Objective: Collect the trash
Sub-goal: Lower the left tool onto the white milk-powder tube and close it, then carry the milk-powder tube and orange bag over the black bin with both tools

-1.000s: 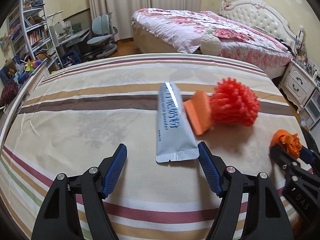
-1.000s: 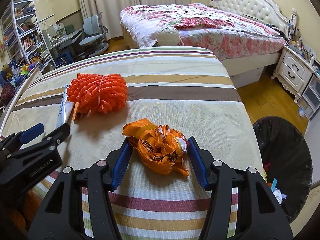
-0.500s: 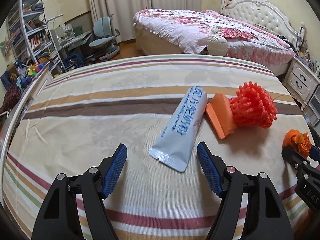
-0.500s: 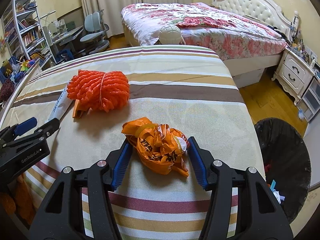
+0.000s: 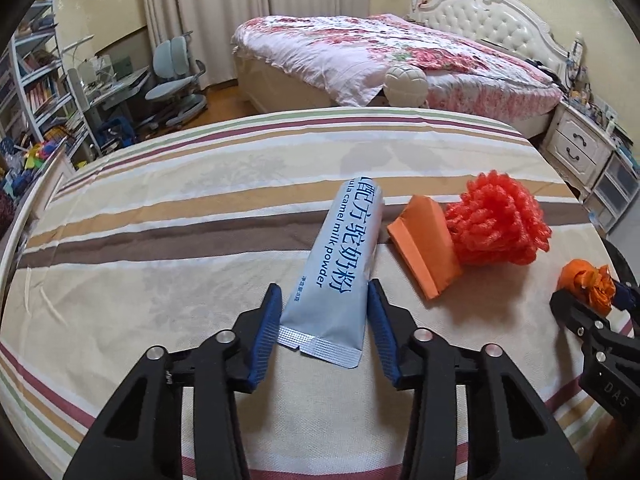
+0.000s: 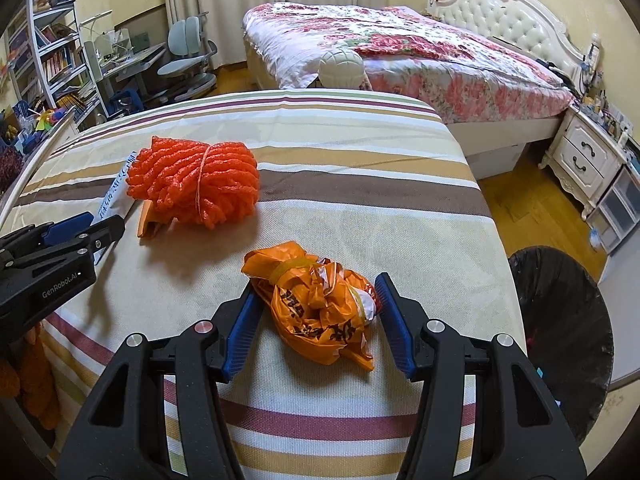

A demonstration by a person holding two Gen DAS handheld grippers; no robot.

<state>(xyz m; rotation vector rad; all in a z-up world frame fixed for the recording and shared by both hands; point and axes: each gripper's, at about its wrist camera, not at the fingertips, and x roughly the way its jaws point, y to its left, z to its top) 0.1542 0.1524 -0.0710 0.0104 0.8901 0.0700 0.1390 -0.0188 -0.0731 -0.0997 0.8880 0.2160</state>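
Trash is scattered on a striped mattress [image 5: 168, 208]: a silver sachet [image 5: 340, 268], an orange paper wedge [image 5: 426, 250], a red foam net bundle [image 5: 498, 220] and a crumpled orange bag [image 6: 320, 304]. The sachet is set just left of the wedge, which is partly tucked under the bundle on its other side. The sachet's near end is enclosed by the left gripper [image 5: 324, 302], whose jaws are closing; whether the pads already press on it cannot be told. The bag, nearer than the bundle, is flanked by the right gripper [image 6: 316, 300], whose pads touch its sides. A black bin [image 6: 560, 320] is seen on the floor beyond the bag's right side.
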